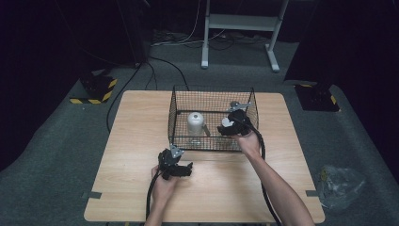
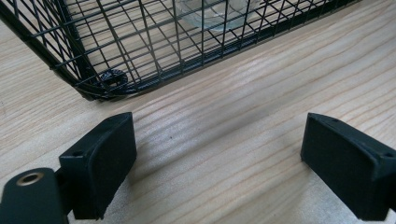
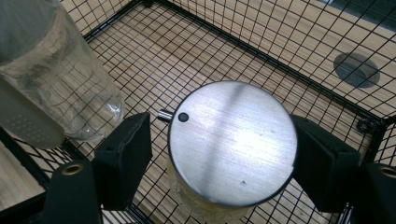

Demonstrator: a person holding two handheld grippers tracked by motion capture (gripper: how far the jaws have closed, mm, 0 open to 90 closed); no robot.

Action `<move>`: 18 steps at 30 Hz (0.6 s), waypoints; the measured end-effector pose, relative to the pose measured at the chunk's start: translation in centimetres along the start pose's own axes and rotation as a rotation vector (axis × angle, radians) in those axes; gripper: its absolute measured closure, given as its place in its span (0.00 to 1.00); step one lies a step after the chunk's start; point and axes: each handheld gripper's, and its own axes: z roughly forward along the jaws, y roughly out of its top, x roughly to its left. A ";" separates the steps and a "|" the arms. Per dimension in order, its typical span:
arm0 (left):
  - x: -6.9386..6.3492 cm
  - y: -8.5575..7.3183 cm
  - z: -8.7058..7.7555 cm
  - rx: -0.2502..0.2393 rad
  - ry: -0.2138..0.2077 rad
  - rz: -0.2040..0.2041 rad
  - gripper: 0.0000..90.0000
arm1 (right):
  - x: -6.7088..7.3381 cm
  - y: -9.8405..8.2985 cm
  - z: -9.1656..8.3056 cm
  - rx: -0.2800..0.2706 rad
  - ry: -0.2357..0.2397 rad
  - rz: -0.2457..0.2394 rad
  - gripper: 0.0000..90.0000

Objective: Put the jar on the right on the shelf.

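Observation:
A black wire basket (image 1: 211, 90) stands on the wooden table (image 1: 141, 141). Inside it a glass jar with a round brushed-metal lid (image 3: 233, 140) stands upright between the jaws of my right gripper (image 3: 224, 149), which reaches down into the basket (image 1: 230, 126). The left pad stands apart from the lid, so the gripper is open around the jar. A second clear glass jar (image 3: 60, 84) with a silver top (image 1: 195, 121) stands beside it. My left gripper (image 2: 215, 154) hovers open over bare wood in front of the basket (image 1: 188, 169), holding nothing.
The basket's near corner (image 2: 93, 88) lies just ahead of the left jaws. On the grey floor lie yellow-and-black striped blocks (image 1: 96, 89), a crumpled plastic bag (image 1: 341, 186) and cables. A white metal frame (image 1: 240, 28) stands behind the table.

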 end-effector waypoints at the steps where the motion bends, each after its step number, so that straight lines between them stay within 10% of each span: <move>1: 0.0 0.0 0.0 0.000 0.000 0.000 0.12 | 0.0 0.0 -0.1 -0.002 0.000 -0.002 0.28; 18: 0.0 0.0 0.0 0.000 0.000 0.001 0.12 | 0.2 -0.1 -1.8 -0.040 0.003 -0.016 0.26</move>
